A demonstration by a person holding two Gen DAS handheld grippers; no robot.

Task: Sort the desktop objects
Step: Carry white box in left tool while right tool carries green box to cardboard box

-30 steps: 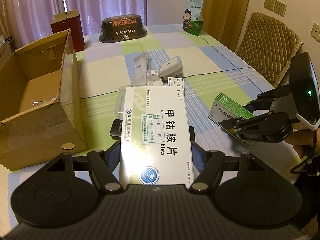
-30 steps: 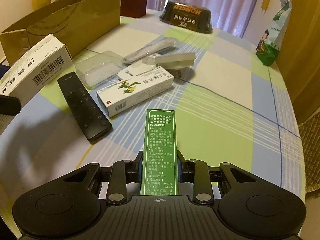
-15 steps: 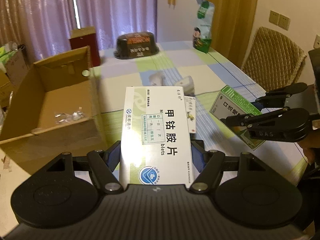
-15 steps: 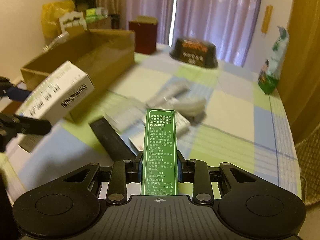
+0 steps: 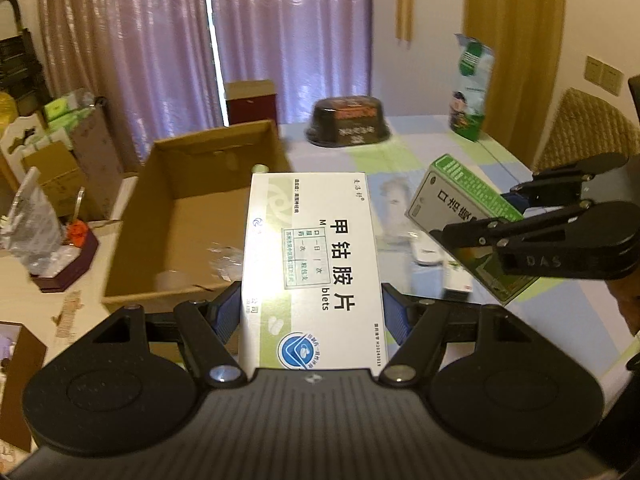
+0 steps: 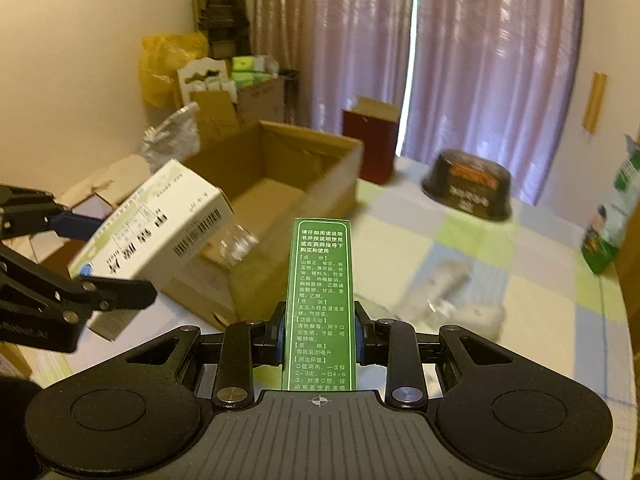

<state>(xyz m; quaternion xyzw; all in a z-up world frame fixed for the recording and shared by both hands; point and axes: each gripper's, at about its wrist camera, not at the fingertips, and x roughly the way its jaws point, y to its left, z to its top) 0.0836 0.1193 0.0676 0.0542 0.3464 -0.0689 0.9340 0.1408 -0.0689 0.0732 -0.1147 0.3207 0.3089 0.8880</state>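
Above the table edge, both medicine cartons have been carried up and leftward within the last second: the white carton [image 5: 312, 272], printed 甲钴胺片, is clamped in the left gripper [image 5: 312, 316] just short of the open cardboard box [image 5: 192, 216]. The green carton [image 6: 319, 304], clamped in the right gripper [image 6: 319, 340], is headed with a line on reading the instructions. A drop into that box is judged imminent; HONGLU was legible earlier on the dark tub [image 5: 347, 126], now blurred.

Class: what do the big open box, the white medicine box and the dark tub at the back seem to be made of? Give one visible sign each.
Open box: corrugated cardboard, matte brown, rough torn flap edges.
White medicine box: thin printed card, slight sheen, crisp folds.
Dark tub: probably glossy plastic; blurred, so uncertain.
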